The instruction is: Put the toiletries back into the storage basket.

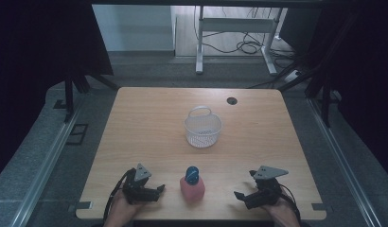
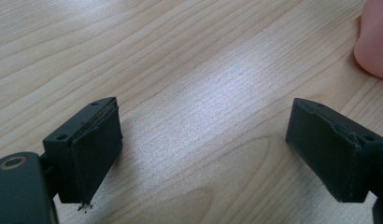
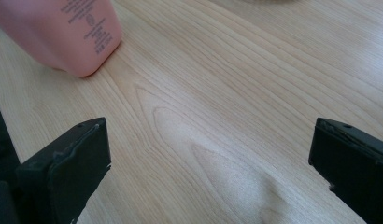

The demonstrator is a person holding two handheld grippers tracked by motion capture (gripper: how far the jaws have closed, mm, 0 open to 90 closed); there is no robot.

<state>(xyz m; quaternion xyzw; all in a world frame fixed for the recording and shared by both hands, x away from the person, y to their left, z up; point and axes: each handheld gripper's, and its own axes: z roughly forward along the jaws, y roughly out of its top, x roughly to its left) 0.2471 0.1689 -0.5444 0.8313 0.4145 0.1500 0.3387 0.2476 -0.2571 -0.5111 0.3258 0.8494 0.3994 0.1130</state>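
Observation:
A pink bottle [image 1: 192, 188] with a blue cap stands upright near the table's front edge, between the two grippers. Its pink side also shows in the left gripper view [image 2: 376, 42] and, with small printed text, in the right gripper view [image 3: 63, 32]. My left gripper [image 1: 156, 191] rests on the table just left of the bottle, open, jaws wide apart over bare wood [image 2: 203, 140]. My right gripper [image 1: 242, 195] rests to the bottle's right, also open with nothing between its jaws [image 3: 208, 168]. A white mesh basket [image 1: 203, 126] with a handle stands at the table's middle, farther back.
The wooden table [image 1: 145, 127] has a round cable hole [image 1: 232, 100] near its back edge. Beyond the table are a white desk frame [image 1: 234, 28] and cables on the floor. Black curtains hang at both sides.

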